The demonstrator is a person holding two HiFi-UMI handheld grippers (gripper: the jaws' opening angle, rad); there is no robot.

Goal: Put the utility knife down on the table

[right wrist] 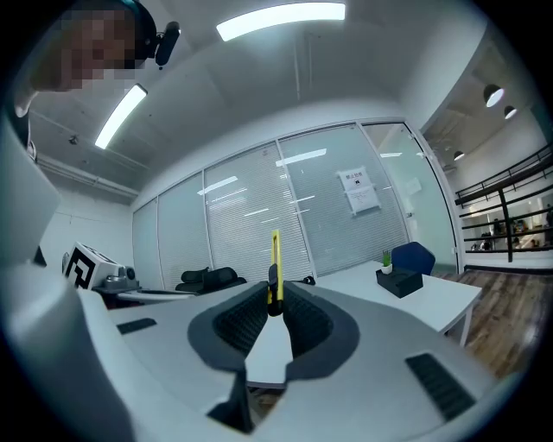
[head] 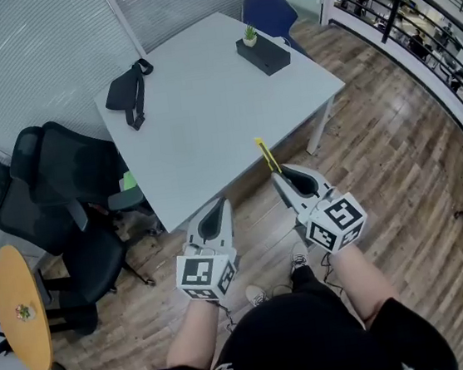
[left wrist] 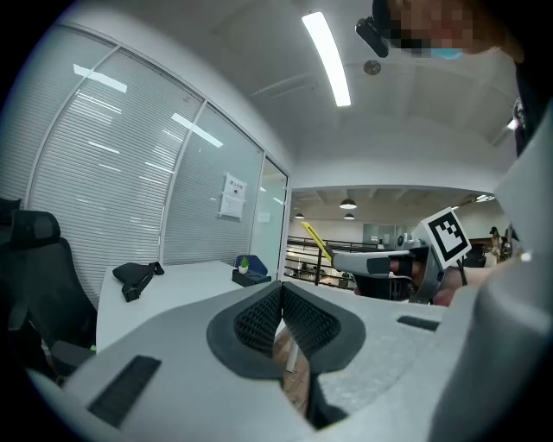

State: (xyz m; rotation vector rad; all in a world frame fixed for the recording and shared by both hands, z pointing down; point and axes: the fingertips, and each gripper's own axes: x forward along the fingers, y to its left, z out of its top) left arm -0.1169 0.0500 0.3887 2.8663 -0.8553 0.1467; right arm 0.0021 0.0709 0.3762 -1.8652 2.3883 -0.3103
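A slim yellow utility knife sticks out forward from my right gripper, whose jaws are shut on its black rear end. In the right gripper view the utility knife stands upright between the pads. The right gripper hovers over the near edge of the white table. My left gripper is shut with nothing in it, just off the table's near edge over the wooden floor. From the left gripper view, the right gripper and the knife appear to the right.
A black pouch lies on the table's far left. A dark box with a small plant sits at its far right, a blue chair behind. Black office chairs stand left of the table, near a round wooden table.
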